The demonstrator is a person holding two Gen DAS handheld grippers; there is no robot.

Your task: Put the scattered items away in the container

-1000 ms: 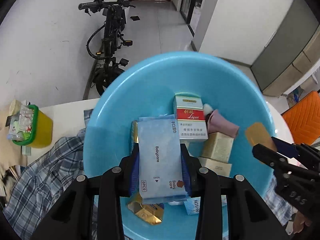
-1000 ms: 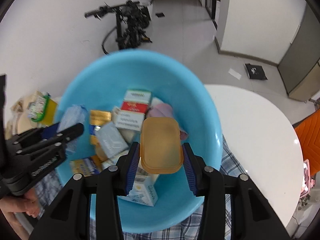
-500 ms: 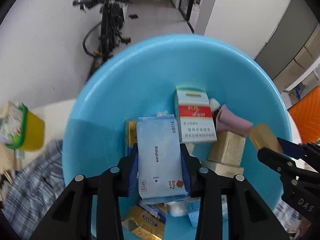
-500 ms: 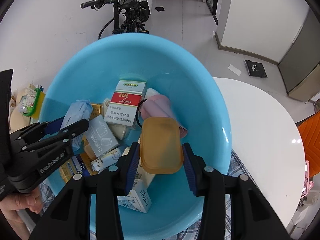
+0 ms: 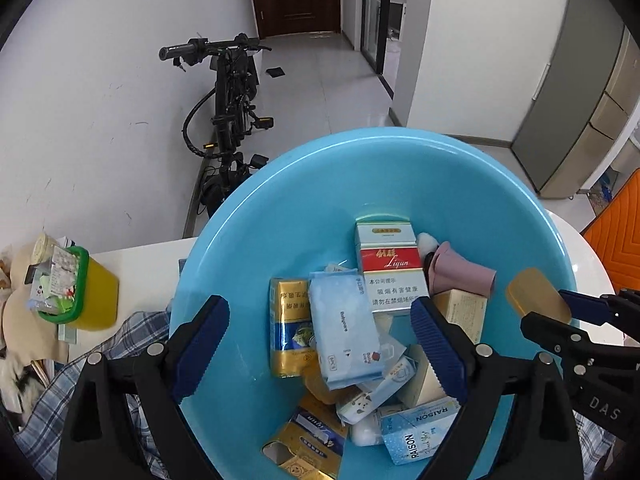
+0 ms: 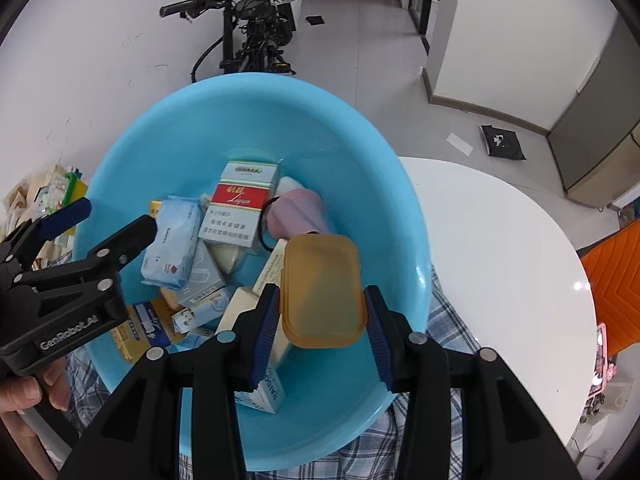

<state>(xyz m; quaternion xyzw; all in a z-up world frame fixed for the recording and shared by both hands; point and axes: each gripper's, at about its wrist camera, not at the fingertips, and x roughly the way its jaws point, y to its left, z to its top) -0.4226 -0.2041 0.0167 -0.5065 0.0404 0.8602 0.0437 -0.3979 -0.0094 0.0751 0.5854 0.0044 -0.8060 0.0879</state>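
A large blue basin [image 5: 304, 208] [image 6: 392, 184] holds several boxes and packs. A light blue wipes pack [image 5: 344, 328] [image 6: 172, 244] lies inside it on a gold box. My left gripper [image 5: 320, 344] [image 6: 100, 216] is open and empty above the pack. My right gripper [image 6: 322, 312] [image 5: 560, 312] is shut on an amber plastic case [image 6: 322, 290] [image 5: 536, 296] and holds it over the basin's right side. A red and white box [image 5: 388, 268] and a pink holder [image 5: 460, 276] lie further in.
The basin rests on a plaid cloth [image 5: 60, 384] [image 6: 448, 316] on a white round table [image 6: 500, 248]. A yellow bin with a green rim [image 5: 80, 292] stands at the left. A bicycle [image 5: 228, 112] leans on the wall behind. An orange chair [image 6: 616, 260] is at the right.
My left gripper has opened and let go of the wipes pack, which now lies in the basin. My right gripper has kept hold of the amber case over the basin.
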